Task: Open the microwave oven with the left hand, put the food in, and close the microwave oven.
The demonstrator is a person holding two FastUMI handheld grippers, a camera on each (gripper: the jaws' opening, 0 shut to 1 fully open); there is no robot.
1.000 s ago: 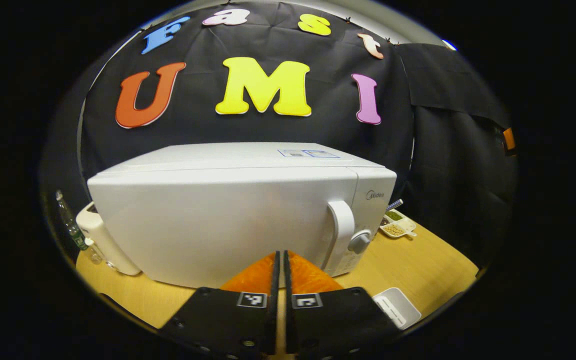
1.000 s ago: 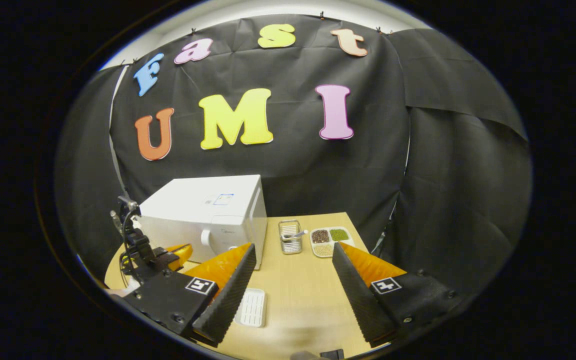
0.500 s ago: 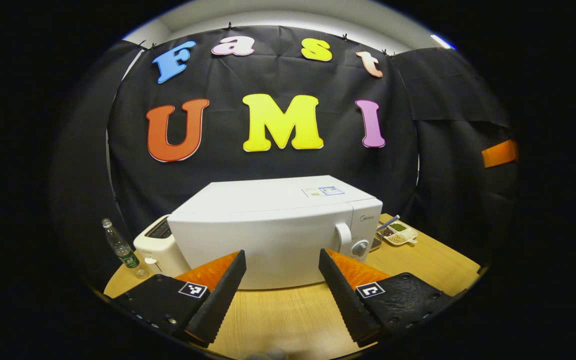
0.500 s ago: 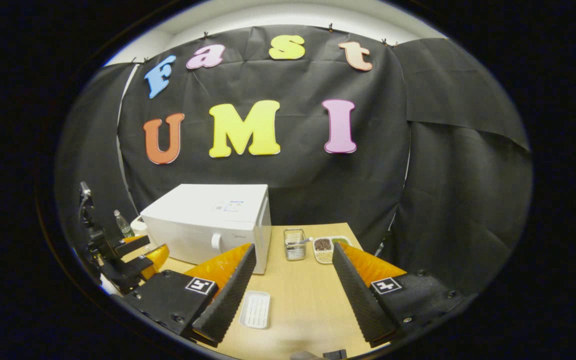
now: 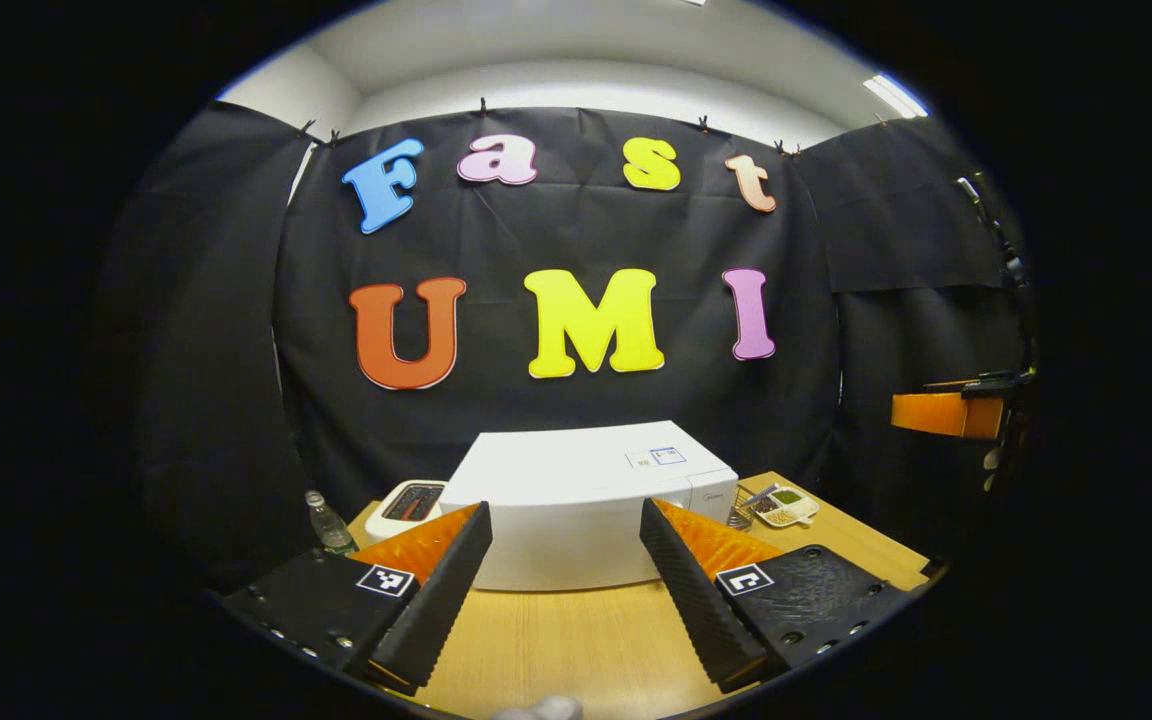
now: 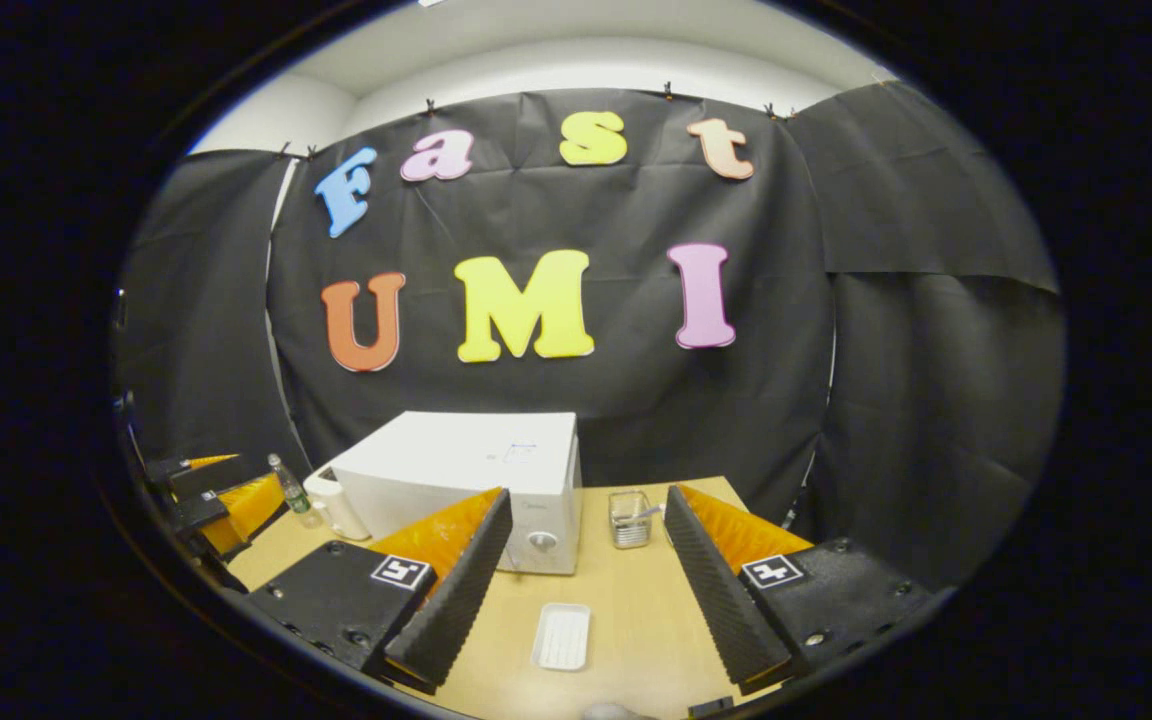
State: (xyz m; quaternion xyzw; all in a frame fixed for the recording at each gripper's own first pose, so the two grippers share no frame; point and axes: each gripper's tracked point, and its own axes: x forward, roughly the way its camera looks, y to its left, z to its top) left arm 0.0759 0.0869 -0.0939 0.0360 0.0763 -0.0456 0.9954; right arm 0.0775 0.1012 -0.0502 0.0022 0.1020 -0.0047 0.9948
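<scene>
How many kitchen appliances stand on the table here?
2: the white microwave at the table's middle, door shut, and a toaster beside it on its hinge side. Others could be hidden behind the microwave.

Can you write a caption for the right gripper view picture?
Open right gripper hovers above the table, facing a closed white microwave.

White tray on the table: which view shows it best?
The right gripper view: the white tray lies whole on the table between the open right tool's fingers. In the left gripper view I cannot make it out.
</scene>
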